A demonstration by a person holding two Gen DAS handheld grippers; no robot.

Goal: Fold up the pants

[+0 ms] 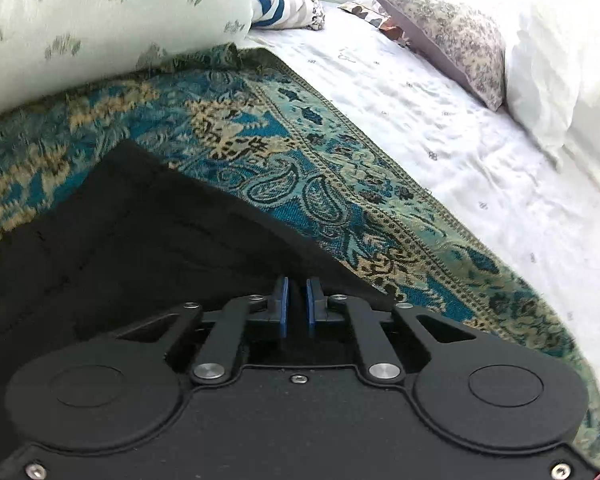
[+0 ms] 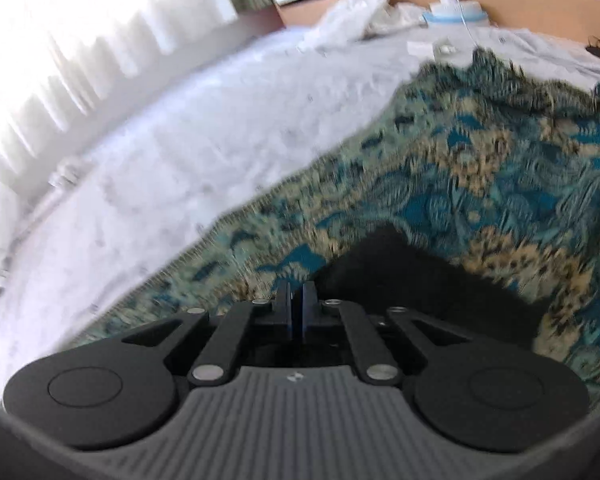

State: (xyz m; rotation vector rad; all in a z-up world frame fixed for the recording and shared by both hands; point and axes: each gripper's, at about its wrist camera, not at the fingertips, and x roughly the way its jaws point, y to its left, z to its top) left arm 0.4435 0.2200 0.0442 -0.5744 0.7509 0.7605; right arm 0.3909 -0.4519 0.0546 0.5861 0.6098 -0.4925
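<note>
- The pants are black and dark all over, with faint seam lines across the cloth.
- They lie flat on a rug that is blue, green and tan with curly leaf shapes.
- The rug lies on a bed with a white sheet that has tiny dots on it.
- In the left view a pointed corner of the pants reaches up over the rug, and one long edge runs down to the left tongs.
- The left tongs are nearly shut, with just a thin gap between the blue pads. Black cloth is right at the tips, but I cannot tell if it is pinched.
- The right tongs are squeezed shut too. They sit over the rug, and the black pants are just beside them on the right. This view is blurry.
- I count one pair of pants, one rug and two tongs.
- In the left view I count one flowered pillow and one big pale pillow with little leaf spots.
</note>
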